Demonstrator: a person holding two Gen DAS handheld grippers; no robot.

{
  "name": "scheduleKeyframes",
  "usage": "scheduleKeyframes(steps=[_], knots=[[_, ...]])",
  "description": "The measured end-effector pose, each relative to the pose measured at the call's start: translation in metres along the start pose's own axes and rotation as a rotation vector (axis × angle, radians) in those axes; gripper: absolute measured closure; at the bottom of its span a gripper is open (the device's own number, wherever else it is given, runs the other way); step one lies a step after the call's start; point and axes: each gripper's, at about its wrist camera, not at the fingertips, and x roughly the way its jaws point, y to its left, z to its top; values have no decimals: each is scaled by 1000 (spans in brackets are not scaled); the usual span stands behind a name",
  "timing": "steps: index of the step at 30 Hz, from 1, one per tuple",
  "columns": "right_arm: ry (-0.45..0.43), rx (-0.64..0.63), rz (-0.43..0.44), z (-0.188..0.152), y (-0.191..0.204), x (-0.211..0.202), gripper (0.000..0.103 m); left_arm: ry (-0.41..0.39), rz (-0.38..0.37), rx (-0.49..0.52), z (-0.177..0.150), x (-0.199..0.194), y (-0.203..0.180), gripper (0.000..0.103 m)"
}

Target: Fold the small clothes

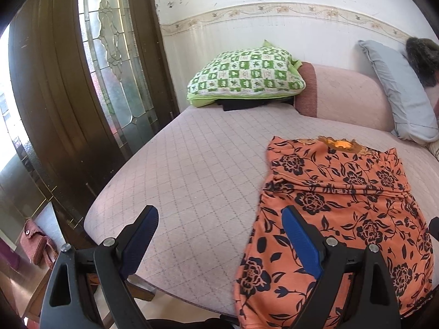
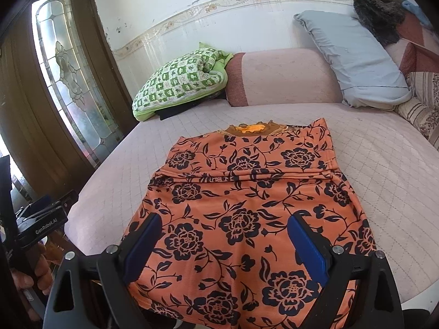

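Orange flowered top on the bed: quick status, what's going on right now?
Both grippers open, left gripper, right gripper, holding nothing. Orange top spread flat on bed, not yet folded. Nothing in the way.

You had open quilted seat (image 1: 192, 170) running from 9 to 12 o'clock of the orange floral garment (image 2: 247, 205). At 11 o'clock the green checked pillow (image 1: 244, 75) blocked the far corner, the pink backrest (image 2: 285, 76) closed 12, and the grey pillow (image 2: 354, 60) stood at 1 o'clock.
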Motion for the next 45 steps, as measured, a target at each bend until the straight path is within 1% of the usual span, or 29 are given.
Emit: scheduleKeyframes(steps=[9,23,25,26,28,31,33,36,39,42,43,45], knots=[[1,-12,14,-1,7,0,8,-14,23,-27,2,-5,12,11],[-4,11,15,-1,1,-5,8,-8,23,-21,2,-8,10,11],[-2,12,14,-1,0,-5,8,7,17,-15,0,-5,9,11],[4,13,15,-1,-1,-4,8,31,3,-11,-2,-2,8,11],[12,19,5,-1,-7,-5,8,114,-44,-13,-9,11,8,11],[27,51,-32,-2,-27,-7,8,256,-114,-44,-26,36,14,11],[51,101,-55,-3,-49,-9,8,344,-132,-57,-44,54,19,11],[96,183,-99,-12,-87,-9,8,441,-144,-70,-72,73,26,11],[170,245,-141,-29,-122,-7,8,498,-174,-85,-94,81,33,12],[241,306,-157,-50,-152,-4,9,535,-247,-99,-109,81,36,12],[259,322,-163,-57,-159,-4,9,546,-278,-105,-113,81,35,13],[285,345,-177,-71,-173,-6,9,561,-317,-115,-117,82,32,18]])
